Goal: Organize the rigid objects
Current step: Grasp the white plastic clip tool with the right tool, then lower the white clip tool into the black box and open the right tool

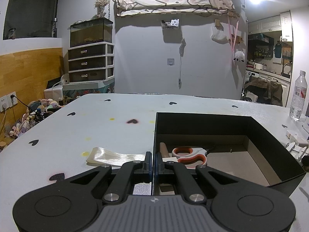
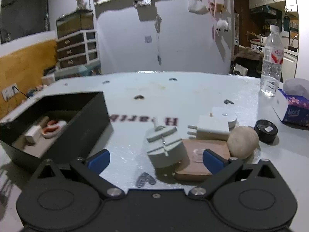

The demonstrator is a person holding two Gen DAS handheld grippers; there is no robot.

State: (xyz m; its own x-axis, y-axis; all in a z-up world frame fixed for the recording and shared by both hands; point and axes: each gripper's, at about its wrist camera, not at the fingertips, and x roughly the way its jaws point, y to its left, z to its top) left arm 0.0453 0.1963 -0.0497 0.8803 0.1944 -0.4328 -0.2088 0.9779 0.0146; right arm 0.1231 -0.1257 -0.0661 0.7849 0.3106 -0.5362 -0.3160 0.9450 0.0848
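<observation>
The left gripper sits with its jaws pinched together on the left wall of the black box, one finger inside and one outside, steadying it on the table. Inside the box, at its near left end, lie the scissors, a brown roll and a small white block; a cream ribbon lies on the table just left of the box. The right gripper hangs with its jaws wide apart and nothing between them, low over the cluster of loose things to the right of the box. Nearest it is a round white reel, resting partly on a brown board; a white plug sits just beyond, a wooden ball touches the board's right end, and a black cap stands further right near the tissue box and the bottle. The step in hand looks like reaching for the reel. To do it well I would centre the open fingers either side of its round body, come down square so neither pad knocks the board or nudges the ball, close on the sides rather than the ridged top, then lift clear before swinging left to the box while the other hand holds that wall.
</observation>
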